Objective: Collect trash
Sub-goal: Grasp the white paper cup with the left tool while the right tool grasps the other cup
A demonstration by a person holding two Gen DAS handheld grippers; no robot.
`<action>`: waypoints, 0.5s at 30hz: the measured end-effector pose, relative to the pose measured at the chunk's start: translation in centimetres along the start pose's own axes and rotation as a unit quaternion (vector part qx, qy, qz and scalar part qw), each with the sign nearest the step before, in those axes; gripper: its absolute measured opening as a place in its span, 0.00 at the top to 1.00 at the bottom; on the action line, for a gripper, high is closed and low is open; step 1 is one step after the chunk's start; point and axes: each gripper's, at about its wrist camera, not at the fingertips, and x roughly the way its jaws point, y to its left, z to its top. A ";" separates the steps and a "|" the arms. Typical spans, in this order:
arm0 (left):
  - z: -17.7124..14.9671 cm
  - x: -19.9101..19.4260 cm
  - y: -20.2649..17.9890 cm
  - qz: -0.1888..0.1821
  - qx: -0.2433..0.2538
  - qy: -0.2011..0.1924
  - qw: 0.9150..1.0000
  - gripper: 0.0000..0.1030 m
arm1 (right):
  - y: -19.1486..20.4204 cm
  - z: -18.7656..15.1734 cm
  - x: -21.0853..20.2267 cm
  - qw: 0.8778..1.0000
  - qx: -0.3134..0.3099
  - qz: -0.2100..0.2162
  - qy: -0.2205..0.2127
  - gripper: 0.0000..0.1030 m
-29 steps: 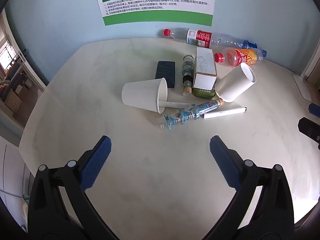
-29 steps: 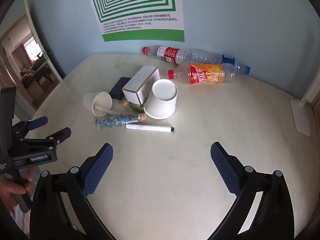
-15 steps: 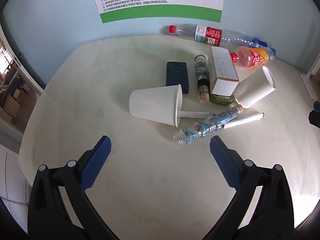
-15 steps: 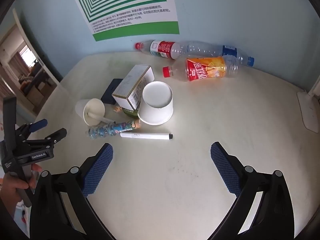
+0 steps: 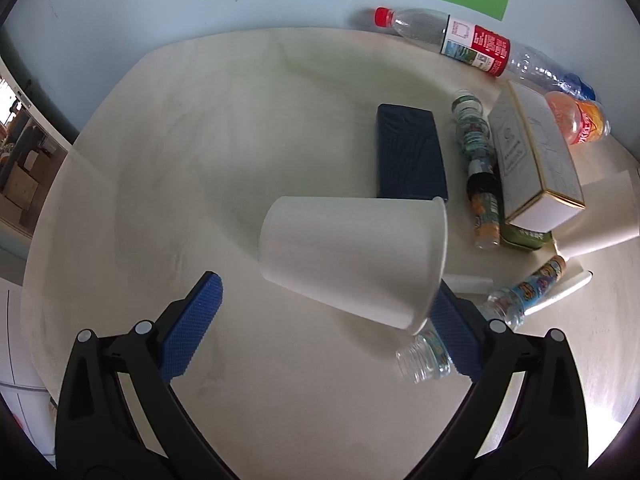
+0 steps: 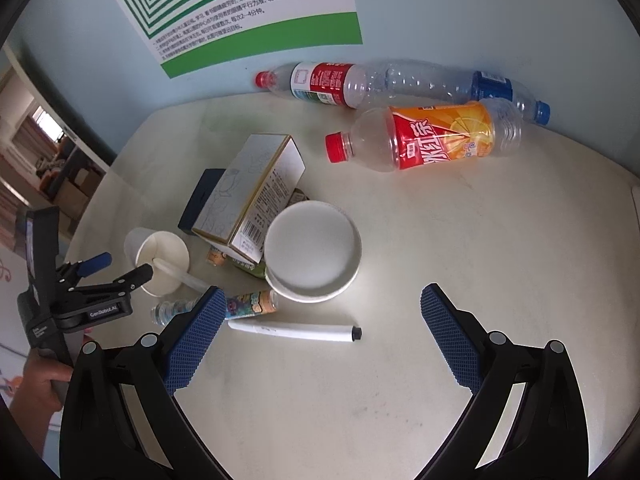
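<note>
A white paper cup (image 5: 352, 260) lies on its side, mouth to the right, just ahead of my open left gripper (image 5: 324, 328); its rim hides the tip of the right finger. It also shows in the right wrist view (image 6: 160, 260) with a white stick inside, and the left gripper (image 6: 116, 268) is open around it. My right gripper (image 6: 320, 332) is open and empty above a white marker (image 6: 296, 330). A second paper cup (image 6: 312, 250) lies beyond the marker, its bottom toward me. A small clear bottle (image 5: 496, 316) lies beside the first cup.
A cardboard box (image 6: 256, 196), a dark blue case (image 5: 408, 152) and another small bottle (image 5: 478, 172) lie in the pile. An orange-label bottle (image 6: 428, 138) and a red-label water bottle (image 6: 340, 84) lie by the blue wall. The round table's edge (image 5: 80, 152) curves at left.
My left gripper has moved forward and down to the lying cup, which now sits between its fingers. My right gripper has moved closer to the marker and second cup.
</note>
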 end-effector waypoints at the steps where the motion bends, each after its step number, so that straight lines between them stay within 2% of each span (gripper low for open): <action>1: 0.3 0.4 0.2 0.000 -0.003 0.002 1.000 0.06 | 0.0 0.3 0.4 1.000 0.001 0.001 0.001 0.06; 7: 1.2 1.6 0.3 -0.034 -0.012 0.019 0.999 0.06 | -0.4 1.9 2.7 1.000 0.015 0.010 0.014 0.09; 8: 1.2 1.7 0.1 -0.037 -0.011 0.020 0.999 0.06 | -0.4 2.0 3.0 1.000 0.019 0.014 0.017 0.14; 9: 1.1 1.7 -0.2 -0.043 -0.009 0.016 0.999 0.06 | -0.5 2.0 3.3 0.999 0.023 0.020 0.021 0.33; 10: 1.1 1.5 -0.6 -0.049 -0.007 0.009 0.999 0.07 | -0.7 2.2 3.8 0.999 0.027 0.027 0.029 0.38; 13: 2.3 1.8 0.3 -0.066 -0.005 0.003 0.998 0.21 | -0.8 2.4 3.9 0.999 0.032 0.030 0.029 0.39; 15: 2.9 2.0 -0.1 -0.075 -0.006 -0.002 0.997 0.22 | -0.7 2.5 3.7 0.999 0.029 0.030 0.027 0.41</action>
